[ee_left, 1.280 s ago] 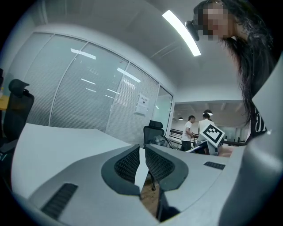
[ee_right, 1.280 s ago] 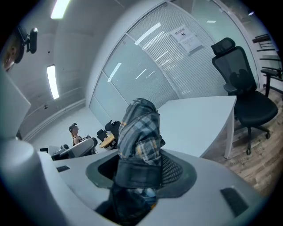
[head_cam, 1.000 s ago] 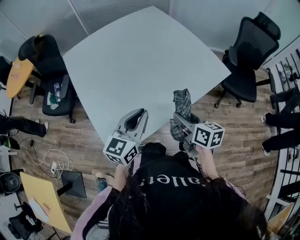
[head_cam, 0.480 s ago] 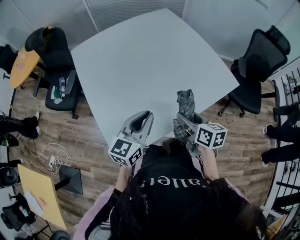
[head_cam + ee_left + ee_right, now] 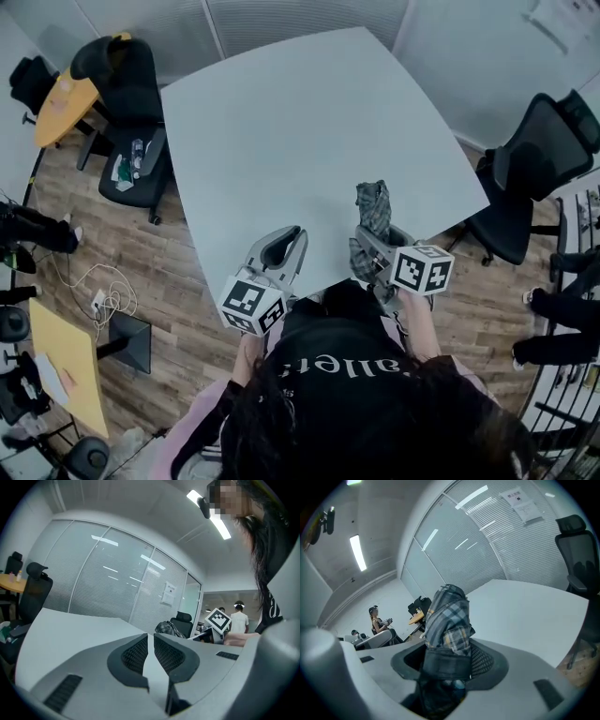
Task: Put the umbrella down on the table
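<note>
at lower right of centre in the head view, right gripper (image 5: 367, 246) is clenched on the folded plaid umbrella (image 5: 373, 208); umbrella sticks forward out of the jaws, far end over the near edge of the grey bench (image 5: 300, 131), looks held clear of it but contact hard to tell. right gripper view: pads squeeze the strapped end, fabric bundle rises past them. left gripper (image 5: 279, 249) at lower centre, jaws closed together on nothing, by the bench edge. step, i'd judge: bringing umbrella over the bench, not set down yet. next move calls for lowering it flat onto bare bench further in, then releasing; too near the edge it may roll off
</note>
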`<state>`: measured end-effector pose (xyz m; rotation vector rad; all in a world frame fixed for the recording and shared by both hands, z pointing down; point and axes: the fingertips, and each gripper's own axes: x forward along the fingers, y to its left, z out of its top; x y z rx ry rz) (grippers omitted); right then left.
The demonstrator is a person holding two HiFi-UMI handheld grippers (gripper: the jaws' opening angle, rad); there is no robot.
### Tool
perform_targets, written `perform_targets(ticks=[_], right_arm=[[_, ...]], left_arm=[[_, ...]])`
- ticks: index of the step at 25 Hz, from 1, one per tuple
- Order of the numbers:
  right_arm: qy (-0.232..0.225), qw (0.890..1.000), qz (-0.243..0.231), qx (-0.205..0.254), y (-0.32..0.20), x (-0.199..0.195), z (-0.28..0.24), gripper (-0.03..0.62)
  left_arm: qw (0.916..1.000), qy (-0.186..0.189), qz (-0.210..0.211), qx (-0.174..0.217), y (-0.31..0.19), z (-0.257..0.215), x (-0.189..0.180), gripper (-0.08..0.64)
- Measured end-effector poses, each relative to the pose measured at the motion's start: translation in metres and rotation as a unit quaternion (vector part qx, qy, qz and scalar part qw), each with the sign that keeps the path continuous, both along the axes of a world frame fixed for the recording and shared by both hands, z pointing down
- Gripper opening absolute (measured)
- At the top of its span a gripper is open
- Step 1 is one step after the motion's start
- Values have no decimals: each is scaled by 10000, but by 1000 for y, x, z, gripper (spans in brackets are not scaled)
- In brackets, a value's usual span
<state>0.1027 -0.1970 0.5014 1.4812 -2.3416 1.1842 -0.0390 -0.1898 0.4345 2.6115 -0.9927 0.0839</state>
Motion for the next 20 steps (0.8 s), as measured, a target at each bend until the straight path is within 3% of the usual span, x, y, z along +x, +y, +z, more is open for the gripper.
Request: perform_targets(ticks=[12,20], right_arm=[[409,9942,-970,-231,-101,25,37,232],[1128,9811,-1519,-400,-183,36,71,233]], left_arm=[[9959,-97,-893,-44,-48,4,16,44],[9897,-130,-1428,45,-77,-12,12,44]])
